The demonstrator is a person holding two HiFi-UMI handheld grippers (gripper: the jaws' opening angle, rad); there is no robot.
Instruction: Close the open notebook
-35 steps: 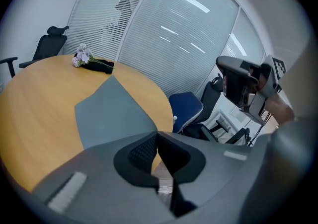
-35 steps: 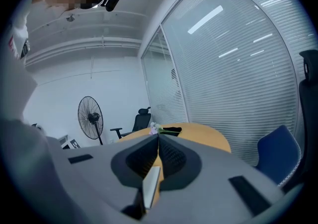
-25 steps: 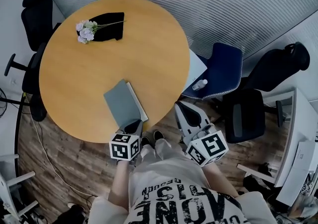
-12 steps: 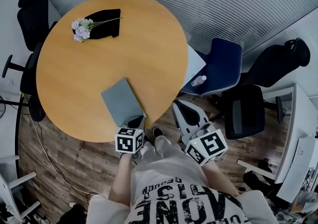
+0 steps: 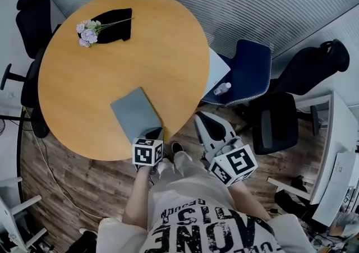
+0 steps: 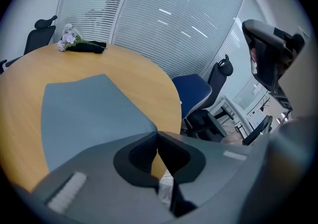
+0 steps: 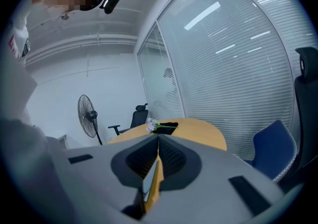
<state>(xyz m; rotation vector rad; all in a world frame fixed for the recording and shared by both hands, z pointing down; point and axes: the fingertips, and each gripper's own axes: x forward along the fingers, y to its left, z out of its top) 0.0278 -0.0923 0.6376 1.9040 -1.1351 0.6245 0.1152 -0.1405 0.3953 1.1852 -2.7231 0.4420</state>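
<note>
The notebook [image 5: 134, 114] lies closed on the round wooden table [image 5: 162, 50], grey-blue cover up, close to the near edge. My left gripper [image 5: 155, 133] is shut and empty, its tips at the notebook's near right corner. The left gripper view shows the cover [image 6: 84, 113] spreading out flat just beyond the left gripper [image 6: 157, 132]. My right gripper [image 5: 203, 120] is shut with nothing in it and hangs off the table's right edge, over the floor. In the right gripper view, the right gripper [image 7: 158, 138] points level across the table top [image 7: 198, 131].
Pale flowers [image 5: 85, 32] lie on a black cloth [image 5: 115, 24] at the table's far left. A blue chair [image 5: 247, 72] at the right holds a small bottle [image 5: 224, 88] and a white sheet [image 5: 216, 72]. Black office chairs [image 5: 280, 125] stand around; a fan [image 7: 89, 116] stands farther off.
The white page edge on the notebook's right side has vanished and the cover now lies flat. My left gripper has sunk toward the notebook's near corner. The right gripper has kept still.
</note>
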